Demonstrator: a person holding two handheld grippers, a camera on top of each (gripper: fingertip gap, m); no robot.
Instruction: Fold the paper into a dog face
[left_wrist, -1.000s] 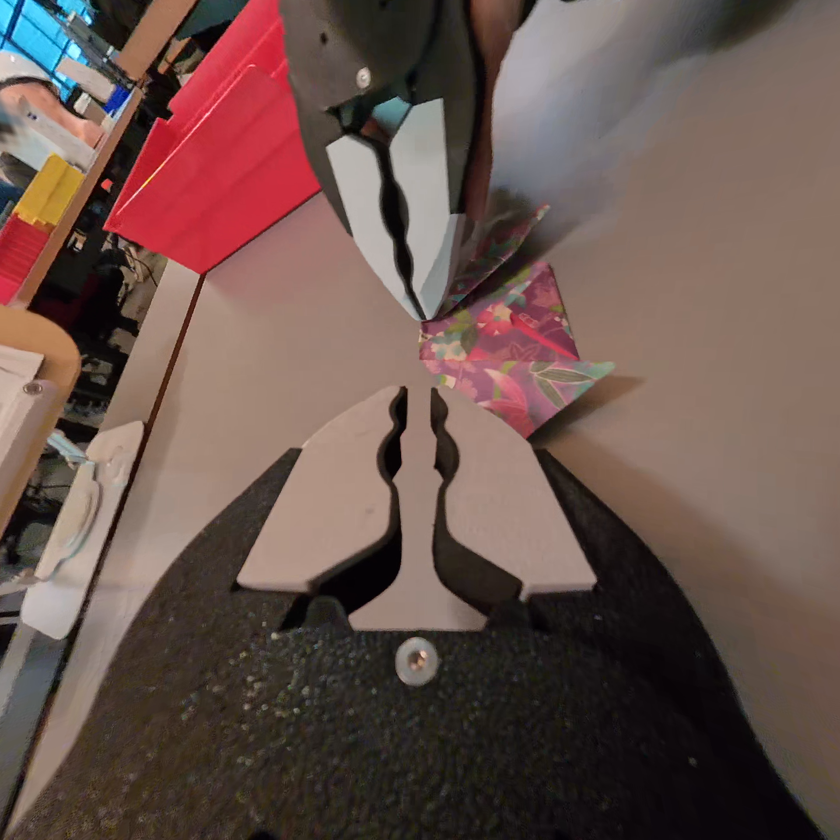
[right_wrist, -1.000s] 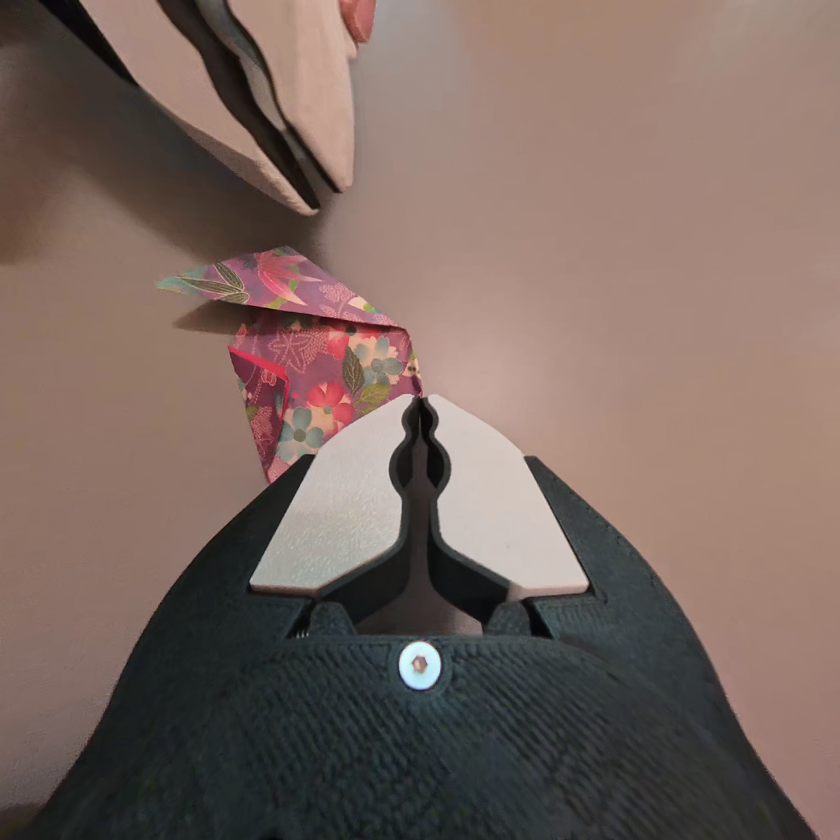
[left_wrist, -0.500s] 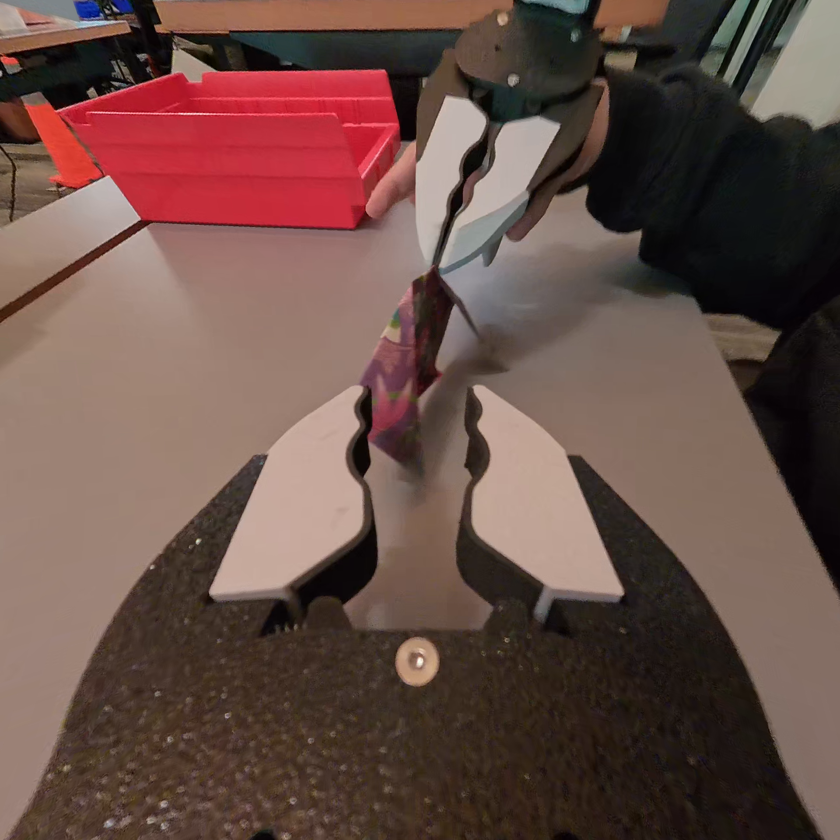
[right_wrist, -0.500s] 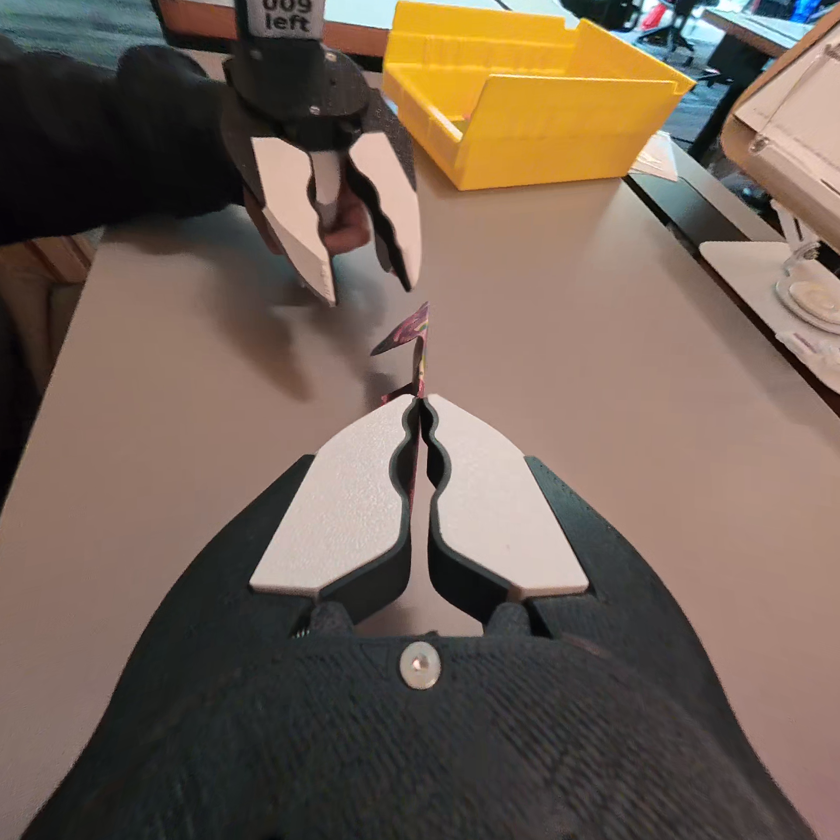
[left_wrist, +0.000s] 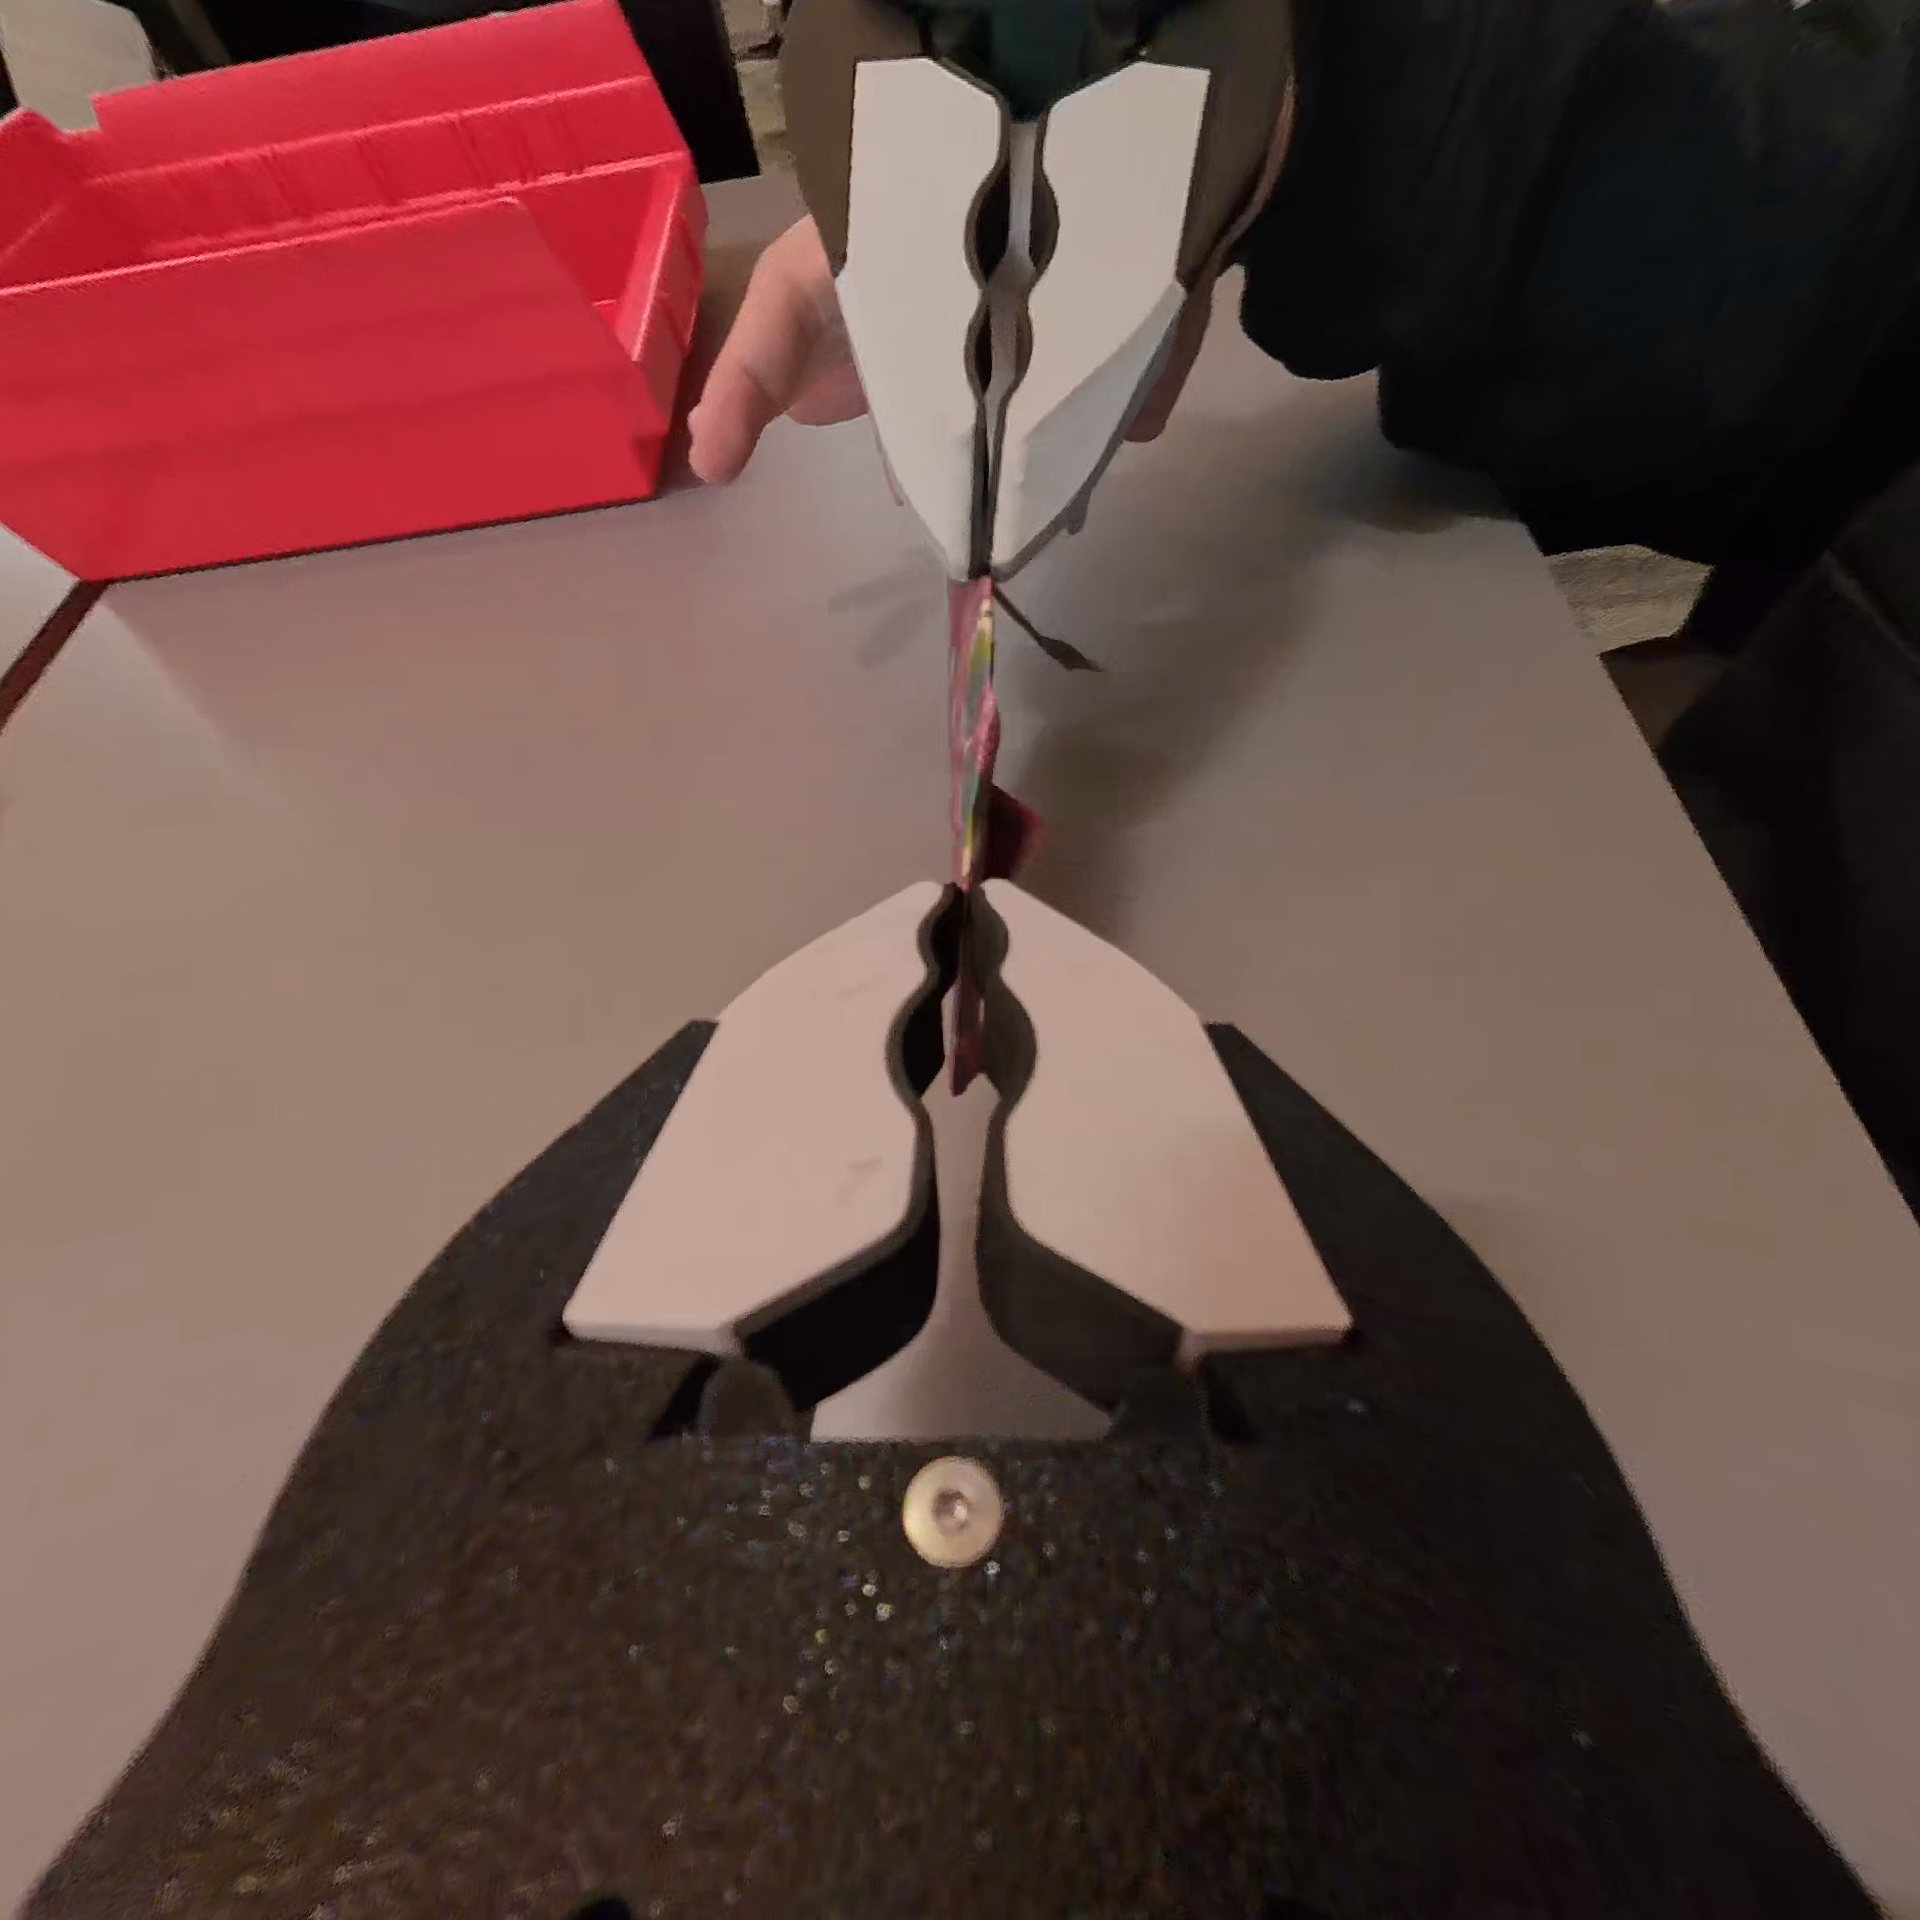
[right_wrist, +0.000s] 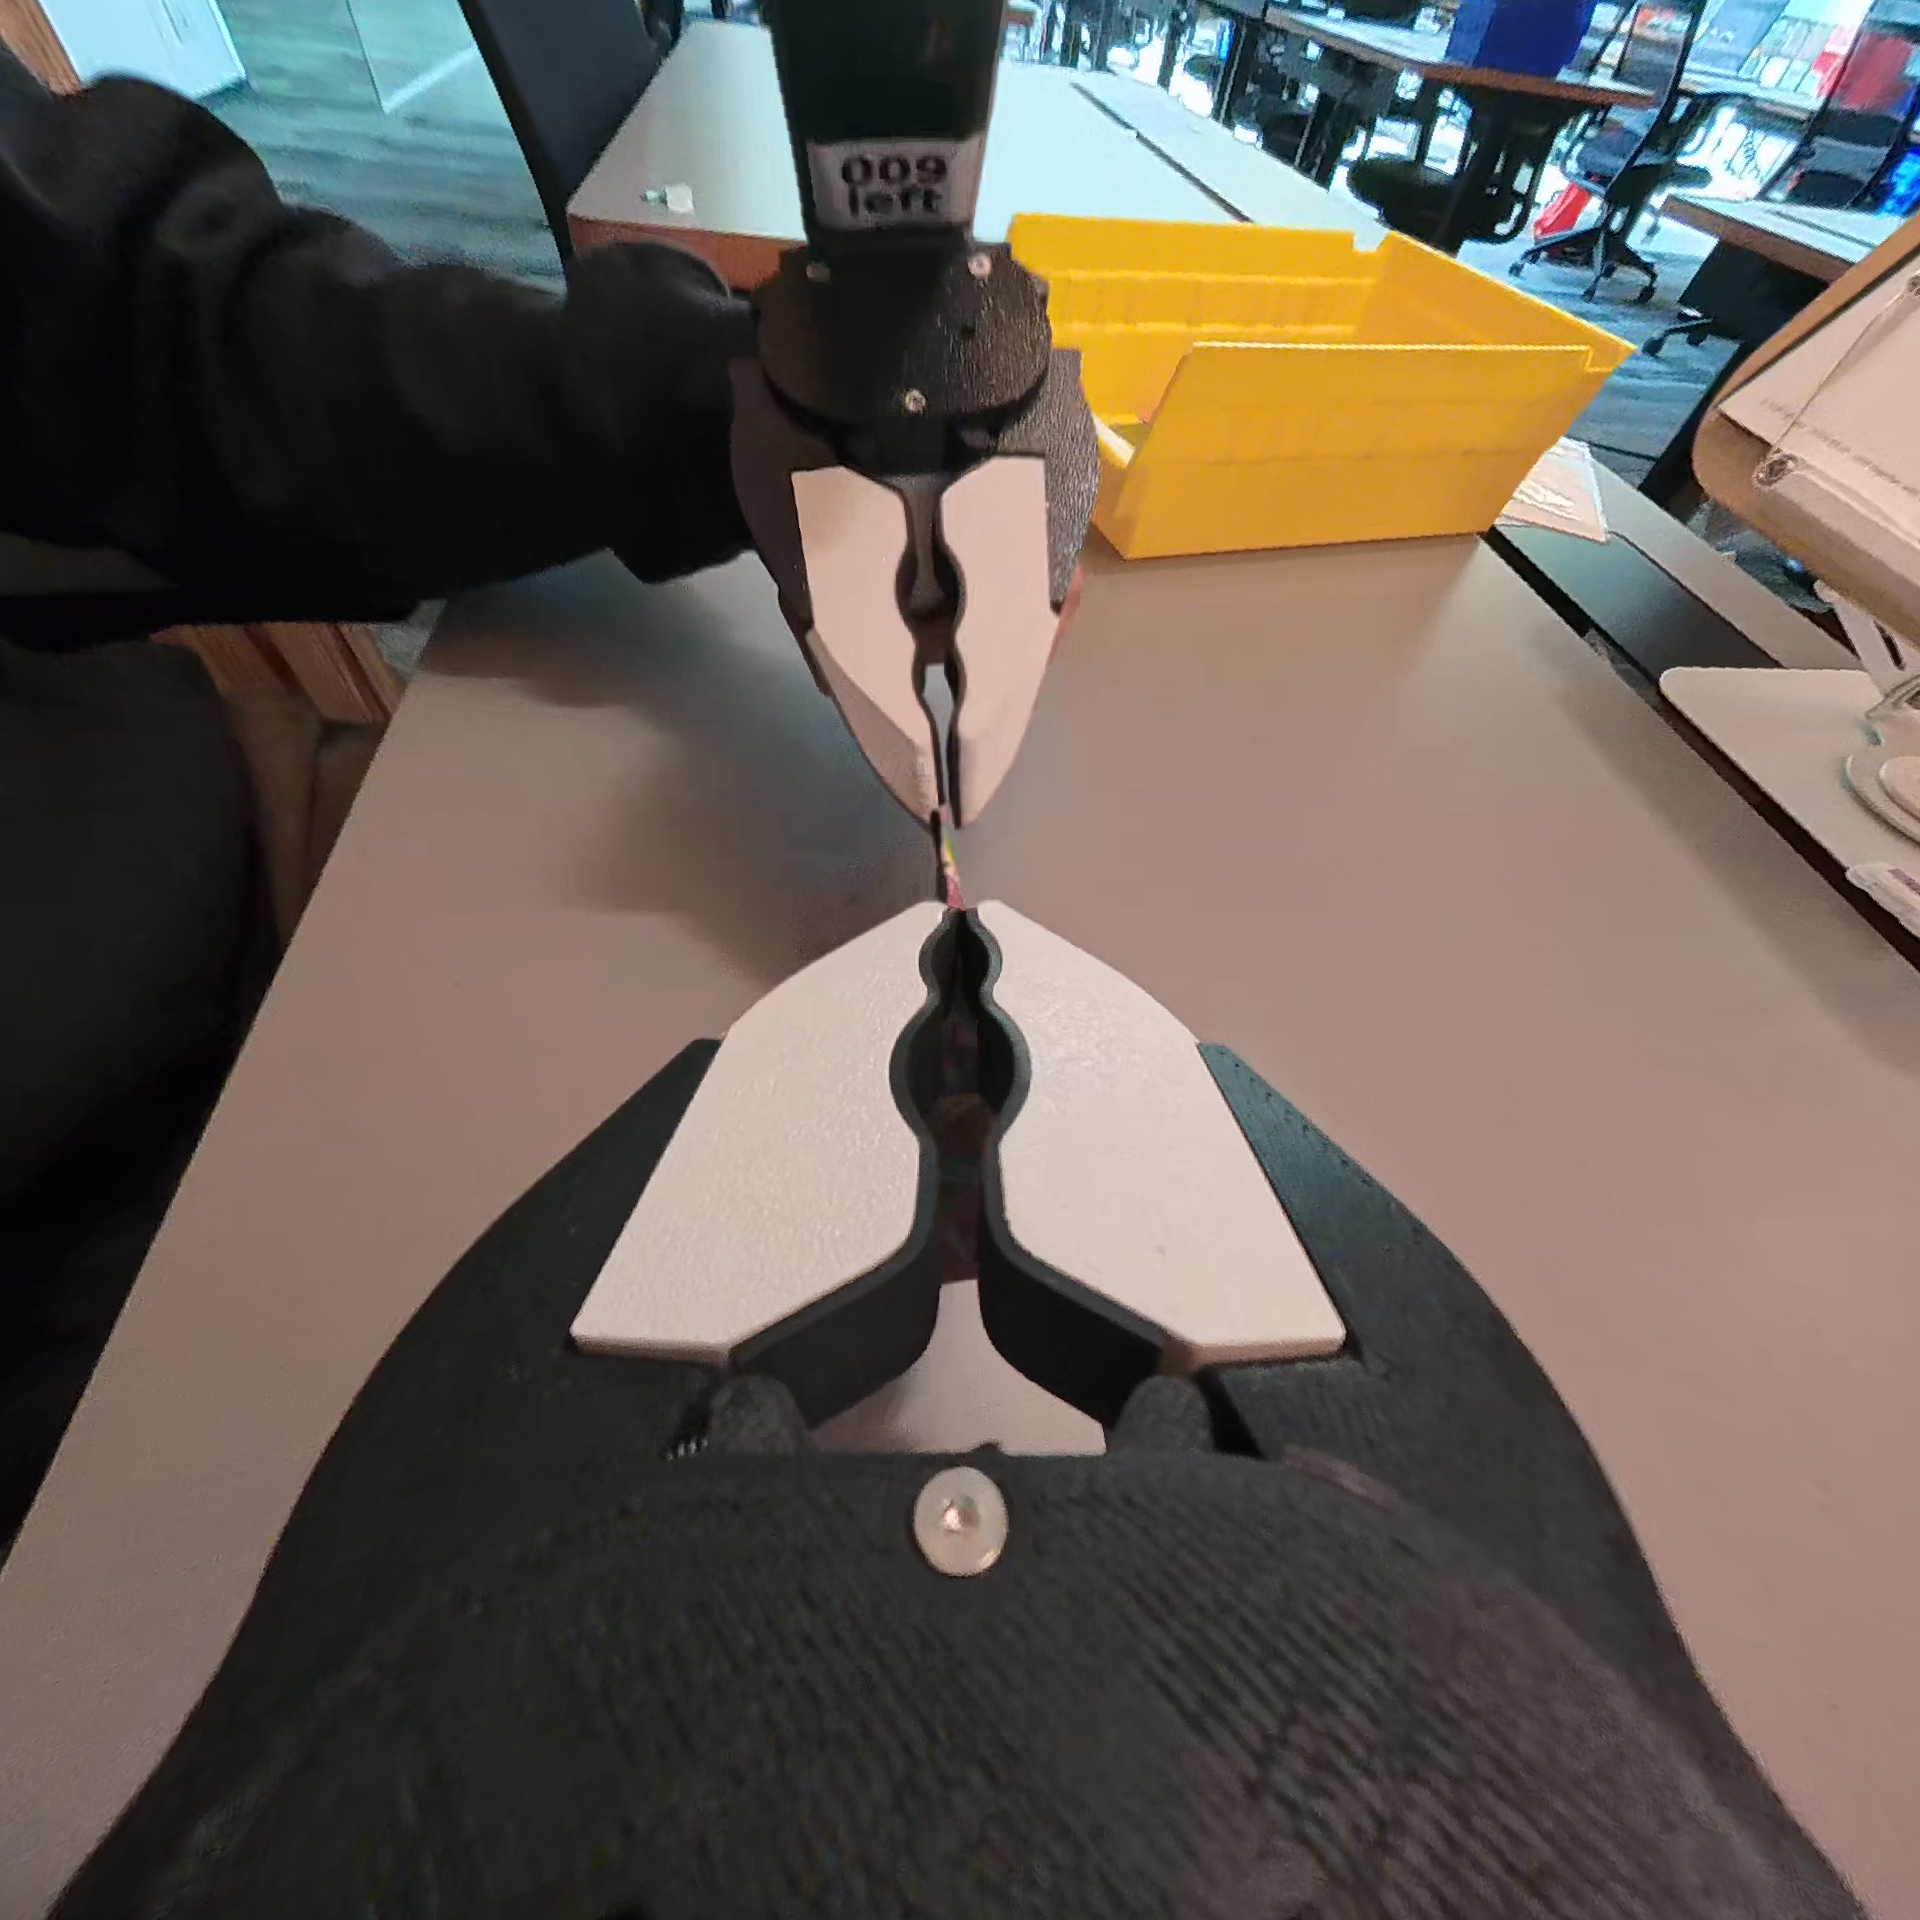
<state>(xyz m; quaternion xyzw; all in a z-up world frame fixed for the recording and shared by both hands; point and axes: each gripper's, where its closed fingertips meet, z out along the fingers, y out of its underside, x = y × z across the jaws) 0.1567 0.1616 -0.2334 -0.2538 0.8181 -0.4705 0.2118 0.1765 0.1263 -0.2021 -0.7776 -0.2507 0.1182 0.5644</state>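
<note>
Left wrist view looks along the left gripper (left_wrist: 961, 894), whose jaws are closed on the near edge of the folded paper (left_wrist: 975, 727), a purple floral-patterned sheet seen edge-on and held upright in the air above the grey desk (left_wrist: 416, 831). At the paper's far edge the right gripper (left_wrist: 982, 561) faces back, its jaws likewise pinched together on the sheet, with a person's hand (left_wrist: 779, 353) and black sleeve (left_wrist: 1558, 260) behind it. A red bin (left_wrist: 312, 343) stands on the desk at the far left. From the right wrist view, only a short strip of paper shows between the two pairs of fingertips, stretched straight from one to the other, and a yellow bin (right_wrist: 1299, 395) sits on the desk beyond.
</note>
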